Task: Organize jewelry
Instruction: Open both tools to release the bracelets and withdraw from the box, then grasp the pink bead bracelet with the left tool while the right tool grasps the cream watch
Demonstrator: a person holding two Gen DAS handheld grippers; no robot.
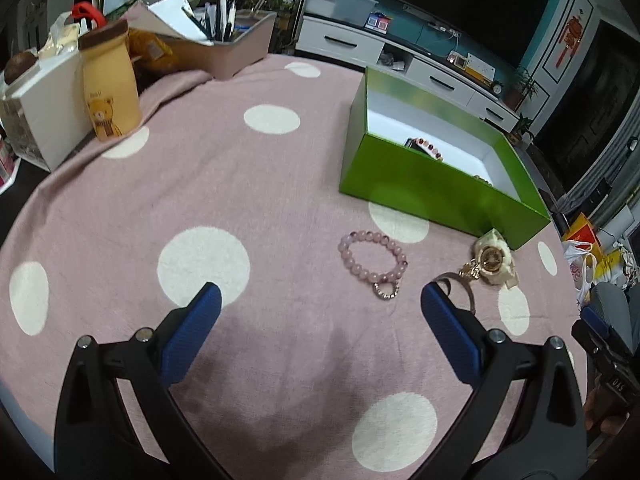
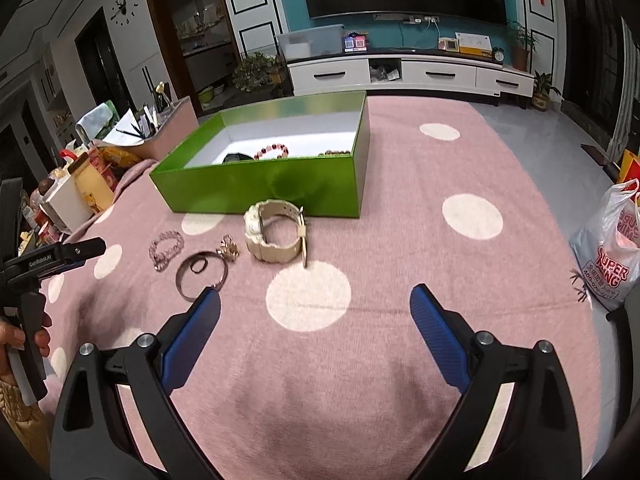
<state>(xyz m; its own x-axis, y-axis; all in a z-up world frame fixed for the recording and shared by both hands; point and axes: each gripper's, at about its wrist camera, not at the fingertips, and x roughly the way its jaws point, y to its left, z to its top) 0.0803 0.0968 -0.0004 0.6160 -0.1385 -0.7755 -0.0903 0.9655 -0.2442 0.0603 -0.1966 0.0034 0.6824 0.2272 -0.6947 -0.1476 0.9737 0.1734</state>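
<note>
A green box (image 1: pixel 420 184) (image 2: pixel 260 184) stands open on the pink dotted cloth, with a beaded bracelet (image 2: pixel 272 150) and a dark item inside. In front of it lie a pink bead bracelet (image 1: pixel 372 260) (image 2: pixel 166 248), a cream watch (image 2: pixel 274 230) (image 1: pixel 494 256), a gold charm (image 2: pixel 228 250) (image 1: pixel 470 270) and a dark metal bangle (image 2: pixel 202 274) (image 1: pixel 460 286). My left gripper (image 1: pixel 320 300) hovers open just short of the pink bracelet. My right gripper (image 2: pixel 316 302) is open too, nearer than the watch, its left fingertip by the bangle.
At the table's far left stand a yellow bear bottle (image 1: pixel 110 84), a white box (image 1: pixel 44 108) and a pink organiser with pens (image 1: pixel 236 48). A white plastic bag (image 2: pixel 612 244) sits off the right edge. A hand (image 2: pixel 24 336) holds the left gripper's handle.
</note>
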